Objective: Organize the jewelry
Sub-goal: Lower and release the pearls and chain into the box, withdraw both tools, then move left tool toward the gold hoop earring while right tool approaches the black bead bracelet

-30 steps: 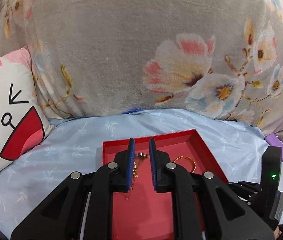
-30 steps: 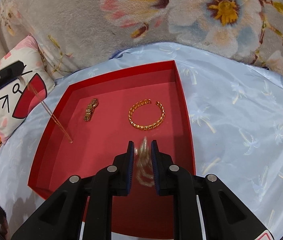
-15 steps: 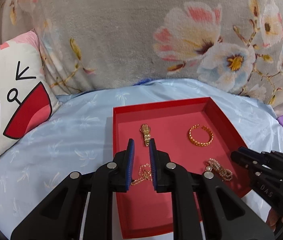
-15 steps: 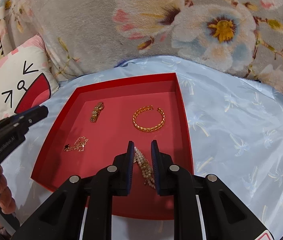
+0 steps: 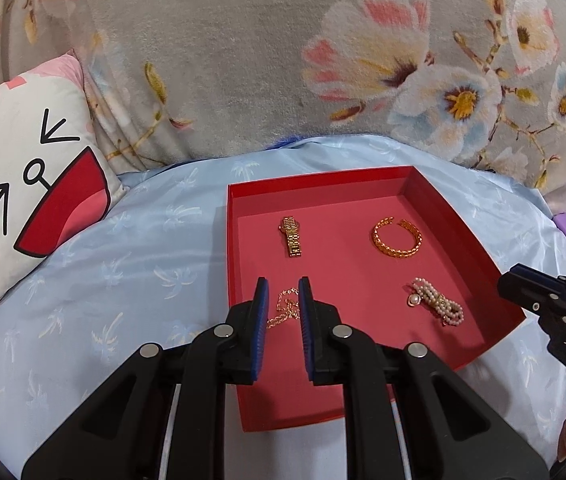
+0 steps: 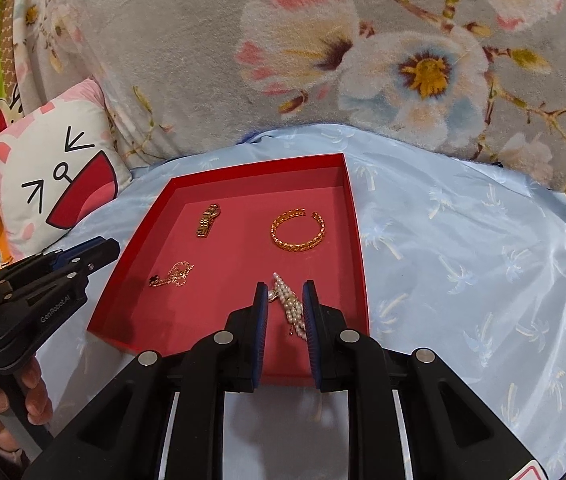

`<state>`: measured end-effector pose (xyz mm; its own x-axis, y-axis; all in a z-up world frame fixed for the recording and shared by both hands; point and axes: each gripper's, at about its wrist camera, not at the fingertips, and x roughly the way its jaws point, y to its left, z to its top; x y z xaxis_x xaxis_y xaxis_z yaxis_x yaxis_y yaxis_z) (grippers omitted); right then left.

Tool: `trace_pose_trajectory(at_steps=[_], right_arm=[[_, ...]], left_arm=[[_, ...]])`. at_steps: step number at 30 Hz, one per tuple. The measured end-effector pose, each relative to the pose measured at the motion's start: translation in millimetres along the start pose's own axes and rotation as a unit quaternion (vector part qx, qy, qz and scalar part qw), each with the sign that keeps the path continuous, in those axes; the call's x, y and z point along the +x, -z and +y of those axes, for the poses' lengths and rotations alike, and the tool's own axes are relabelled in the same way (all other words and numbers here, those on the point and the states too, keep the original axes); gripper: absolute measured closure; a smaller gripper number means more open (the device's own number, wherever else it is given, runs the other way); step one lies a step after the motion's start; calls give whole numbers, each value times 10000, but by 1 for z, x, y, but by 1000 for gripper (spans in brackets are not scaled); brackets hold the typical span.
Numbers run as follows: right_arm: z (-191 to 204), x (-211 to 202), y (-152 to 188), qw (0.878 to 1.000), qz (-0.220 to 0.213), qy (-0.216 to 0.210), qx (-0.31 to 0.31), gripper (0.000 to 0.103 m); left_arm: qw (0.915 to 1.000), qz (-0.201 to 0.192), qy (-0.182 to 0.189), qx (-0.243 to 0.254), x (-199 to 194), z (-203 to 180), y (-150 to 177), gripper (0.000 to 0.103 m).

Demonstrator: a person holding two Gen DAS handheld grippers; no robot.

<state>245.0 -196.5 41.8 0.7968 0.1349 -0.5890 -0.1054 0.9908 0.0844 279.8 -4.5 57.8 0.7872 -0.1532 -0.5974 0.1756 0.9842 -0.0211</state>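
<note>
Red tray [image 5: 463, 216], gold jewelry, both claws parted

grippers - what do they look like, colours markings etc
Both are black plastic with silver round pivot bolts and blue ribbed pads on the fingers. The left gripper carries white "GenRobot.AI" lettering; the right gripper shows "DAS". Bare hands hold them, no sleeves visible.

The left gripper [image 5: 283, 300] hangs with its blue-padded fingers [image 5: 261, 320] parted above a thin gold chain necklace [image 5: 283, 308] in the shallow red cardboard tray [image 5: 463, 216]. Ahead lie a gold link watch [image 5: 292, 236] and, to its right, an open gold cuff bracelet [image 5: 397, 238]; a coiled pearl strand [image 5: 439, 306] sits right of the fingers
</note>
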Motion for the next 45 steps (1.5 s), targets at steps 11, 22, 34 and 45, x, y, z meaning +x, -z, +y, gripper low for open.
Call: trace_pose_trajectory(at_steps=[11, 22, 34, 45], right_arm=[[0, -35, 22, 10000, -2, 40, -38, 73], [-2, -63, 92, 9987, 500, -36, -76, 70], [35, -80, 154, 9951, 827, -473, -260, 65], [71, -62, 155, 9894, 975, -754, -765, 67]], left_arm=[[9999, -169, -27, -26, -38, 6, 13, 66], [9997, 182, 35, -160, -80, 36, 78, 65], [9974, 520, 172, -469, -88, 37, 137, 65], [9964, 490, 366, -588, -88, 38, 143, 60]])
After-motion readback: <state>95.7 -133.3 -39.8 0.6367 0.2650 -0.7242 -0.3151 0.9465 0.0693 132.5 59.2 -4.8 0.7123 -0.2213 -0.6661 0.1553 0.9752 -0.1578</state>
